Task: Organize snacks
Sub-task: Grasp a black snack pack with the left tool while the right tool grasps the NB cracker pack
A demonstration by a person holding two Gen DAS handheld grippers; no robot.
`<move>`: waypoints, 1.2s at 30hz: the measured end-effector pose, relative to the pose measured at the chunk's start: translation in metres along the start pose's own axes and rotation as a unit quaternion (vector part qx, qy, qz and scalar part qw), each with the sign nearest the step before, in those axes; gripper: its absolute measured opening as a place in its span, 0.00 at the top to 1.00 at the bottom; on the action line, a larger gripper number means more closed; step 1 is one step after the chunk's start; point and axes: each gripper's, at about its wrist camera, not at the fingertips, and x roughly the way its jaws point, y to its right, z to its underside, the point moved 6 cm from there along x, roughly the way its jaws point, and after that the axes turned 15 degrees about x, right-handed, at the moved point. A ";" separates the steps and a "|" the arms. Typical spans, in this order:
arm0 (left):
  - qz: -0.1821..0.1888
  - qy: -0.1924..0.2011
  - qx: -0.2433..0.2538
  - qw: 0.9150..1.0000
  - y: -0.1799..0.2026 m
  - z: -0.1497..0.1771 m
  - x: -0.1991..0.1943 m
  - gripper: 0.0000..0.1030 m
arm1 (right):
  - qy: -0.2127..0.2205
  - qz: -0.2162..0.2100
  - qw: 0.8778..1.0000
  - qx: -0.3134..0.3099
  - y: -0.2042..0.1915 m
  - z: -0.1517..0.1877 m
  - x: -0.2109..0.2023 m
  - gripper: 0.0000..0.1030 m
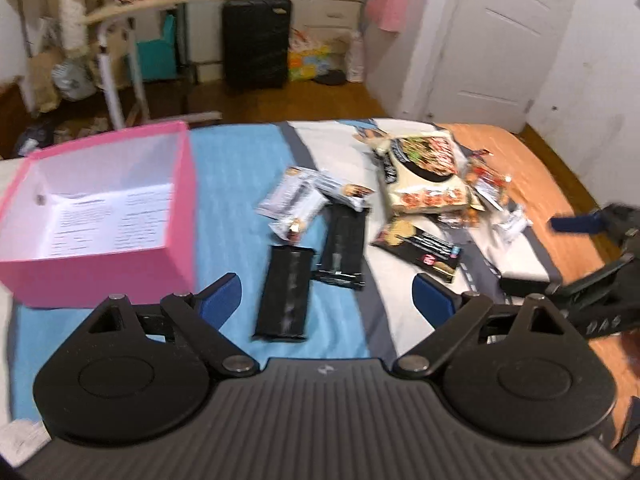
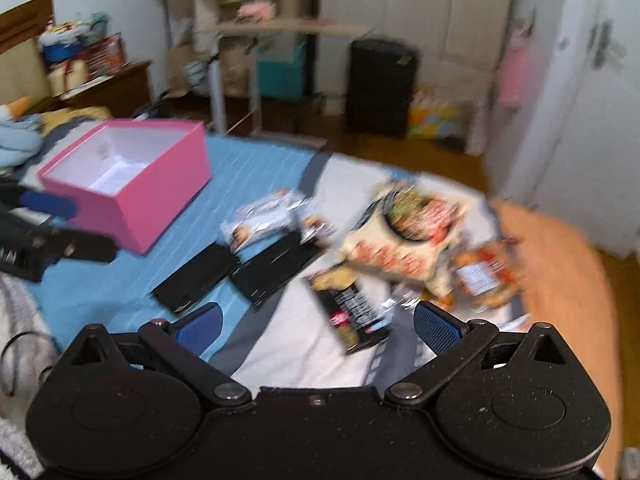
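Two flat black snack packs lay on the bed beside the empty pink box, light, slick, best pinched across the width, left claw spread empty; right-wrist view: right claw likewise spread, empty.

Bed, covered in blue, grey, white and orange panels, bearing: one open pink box at left; two black packets side by side mid-bed; silver-white wrappers just beyond; a heap of mixed snack bags at right.
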 end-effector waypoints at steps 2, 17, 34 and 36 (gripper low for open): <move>-0.004 -0.002 0.005 1.000 0.000 -0.002 0.015 0.10 | -0.029 -0.029 0.999 -0.018 -0.001 0.008 0.018 0.00; -0.048 -0.001 0.173 0.984 0.020 -0.018 0.141 0.22 | 0.058 -0.031 0.993 -0.101 0.041 0.009 0.110 0.12; 0.057 -0.080 0.186 0.978 0.032 -0.018 0.226 0.38 | 0.009 -0.065 0.986 -0.155 0.044 0.002 0.159 0.32; 0.057 -0.083 0.172 0.980 0.030 -0.017 0.231 0.39 | 0.007 -0.063 0.989 -0.136 0.048 0.001 0.158 0.44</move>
